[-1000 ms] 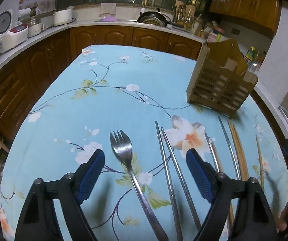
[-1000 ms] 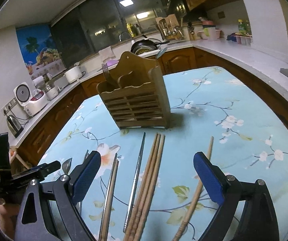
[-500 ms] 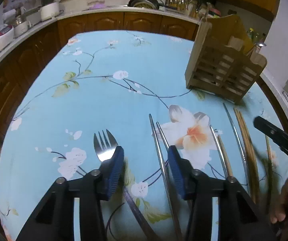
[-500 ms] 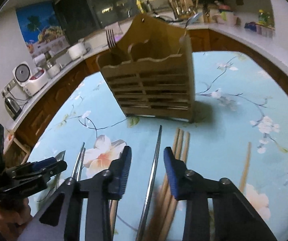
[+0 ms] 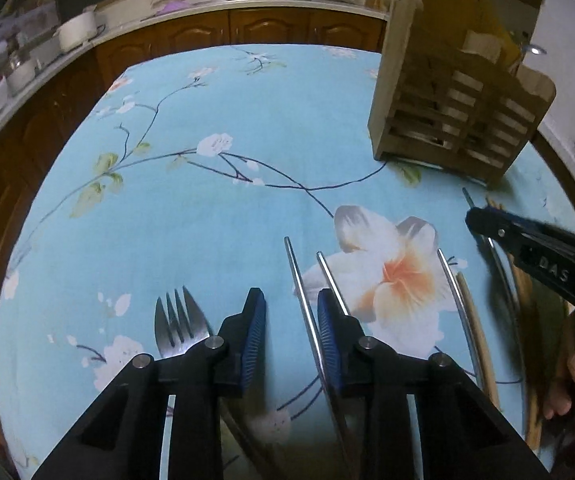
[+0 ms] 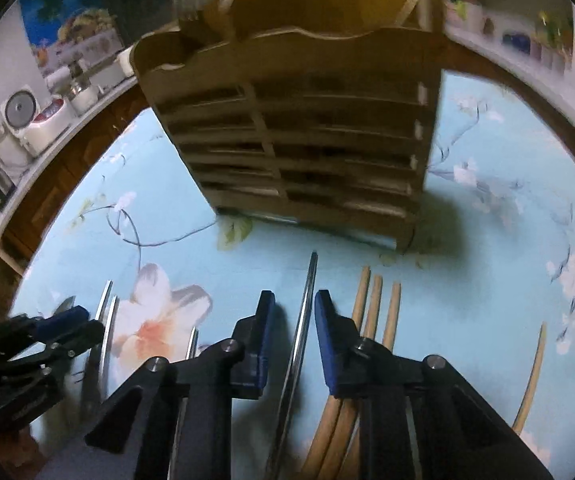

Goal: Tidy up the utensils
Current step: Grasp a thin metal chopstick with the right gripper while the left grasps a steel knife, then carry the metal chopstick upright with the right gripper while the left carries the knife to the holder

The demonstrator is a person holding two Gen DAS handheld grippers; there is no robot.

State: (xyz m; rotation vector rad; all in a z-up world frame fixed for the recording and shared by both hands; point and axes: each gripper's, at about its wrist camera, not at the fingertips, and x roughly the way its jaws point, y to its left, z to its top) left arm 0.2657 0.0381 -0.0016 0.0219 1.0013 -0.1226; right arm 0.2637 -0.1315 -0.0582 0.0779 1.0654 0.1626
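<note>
Two tools closing over bench (image 5: pixel 215 208). Left tool (image 5: pixel 291 330): metal chopstick (image 5: pixel 301 280) between pads, fork (image 5: pixel 181 324) just left. Right tool (image 6: pixel 292 330): metal chopstick (image 6: pixel 307 300) between pads, unpinched; wooden holder (image 6: pixel 307 136) ahead.

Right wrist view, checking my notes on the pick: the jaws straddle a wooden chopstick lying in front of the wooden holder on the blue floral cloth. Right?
Not quite. In the right wrist view the closing jaws of the right gripper straddle a metal chopstick; the wooden chopsticks lie just beside it. The holder and the cloth are as you say.
</note>
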